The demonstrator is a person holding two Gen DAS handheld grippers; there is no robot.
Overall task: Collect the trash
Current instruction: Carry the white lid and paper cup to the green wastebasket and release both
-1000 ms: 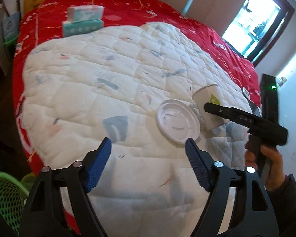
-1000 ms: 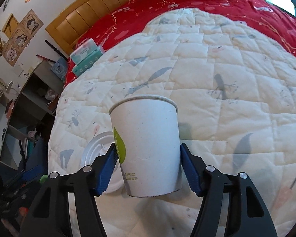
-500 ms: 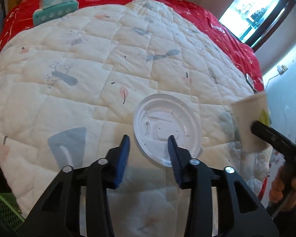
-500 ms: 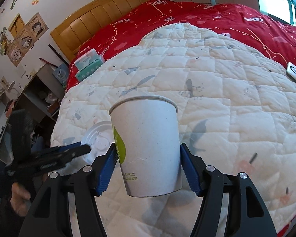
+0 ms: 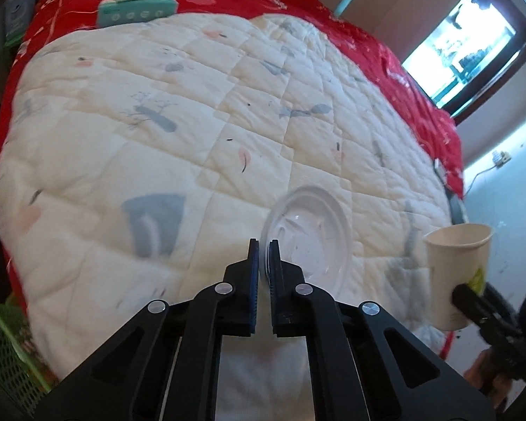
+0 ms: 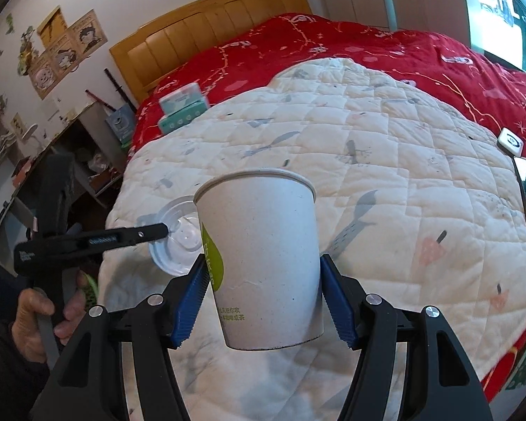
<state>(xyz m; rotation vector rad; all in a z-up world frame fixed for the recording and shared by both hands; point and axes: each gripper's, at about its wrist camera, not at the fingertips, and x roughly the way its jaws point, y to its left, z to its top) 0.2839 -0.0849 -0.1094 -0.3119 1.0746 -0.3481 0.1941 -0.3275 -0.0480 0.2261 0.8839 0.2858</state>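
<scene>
The cup (image 6: 259,259) is white paper with a green leaf mark and small print on its side. It stands upright and empty-looking, clear of the bed, pinched at both sides. The lid (image 5: 307,235), a clear, round plastic disc, sits at the cup's nine o'clock, tilted, apparently lifted at its near rim, which is clamped.

You're in a home bedroom: a bed (image 6: 420,80) with a wooden headboard (image 6: 207,35), a quilt (image 6: 385,161) on top, cartoon posters (image 6: 63,49) on the wall, cluttered shelves (image 6: 73,161) beside it.
</scene>
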